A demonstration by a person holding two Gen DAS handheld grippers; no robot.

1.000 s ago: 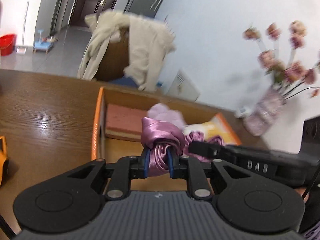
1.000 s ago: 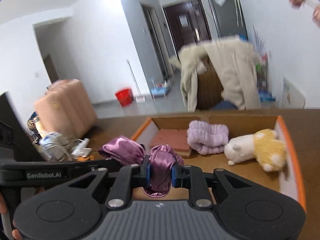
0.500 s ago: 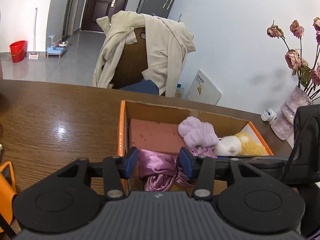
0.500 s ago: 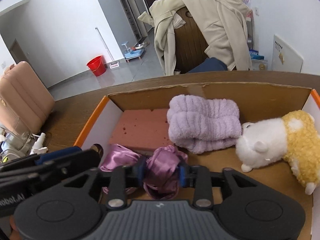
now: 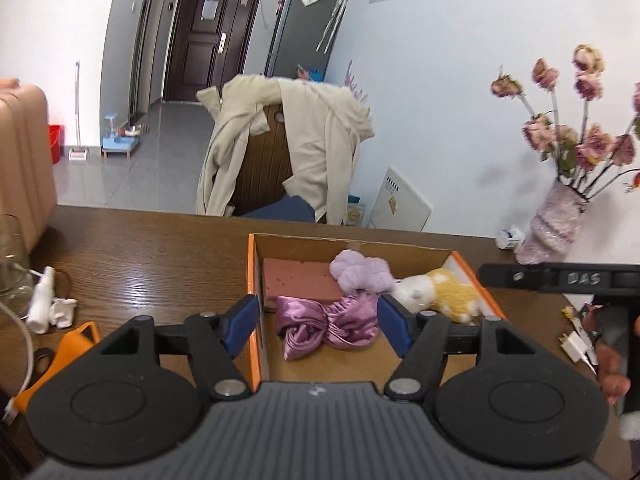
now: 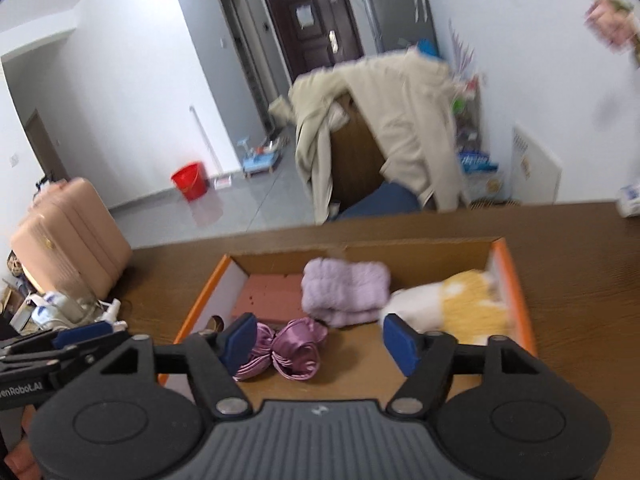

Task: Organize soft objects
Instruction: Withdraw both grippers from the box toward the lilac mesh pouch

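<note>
A shiny purple satin cloth (image 5: pixel 328 326) (image 6: pixel 286 346) lies loose on the floor of an orange-rimmed cardboard box (image 5: pixel 251 276) (image 6: pixel 516 276). Beside it in the box are a pink sponge block (image 5: pixel 298 280) (image 6: pixel 268 294), a folded lilac towel (image 5: pixel 362 270) (image 6: pixel 346 290) and a white and yellow plush toy (image 5: pixel 440 290) (image 6: pixel 460 306). My left gripper (image 5: pixel 318 326) hangs above the box, its jaws opening, touching nothing. My right gripper (image 6: pixel 320 338) is likewise above the box, jaws opening, clear of the cloth. A hand grips the right gripper's handle (image 5: pixel 612 344).
The box sits on a brown wooden table (image 5: pixel 140 248). At the left lie a white bottle (image 5: pixel 40 300), a glass (image 5: pixel 12 256) and an orange item (image 5: pixel 68 344). A vase of dried roses (image 5: pixel 552 228) stands far right. A chair with a beige coat (image 5: pixel 288 148) is behind the table.
Both grippers let go of the purple satin cloth, which now lies in the box. Both jaws opened wide and both grippers rose and drew back from the box.
</note>
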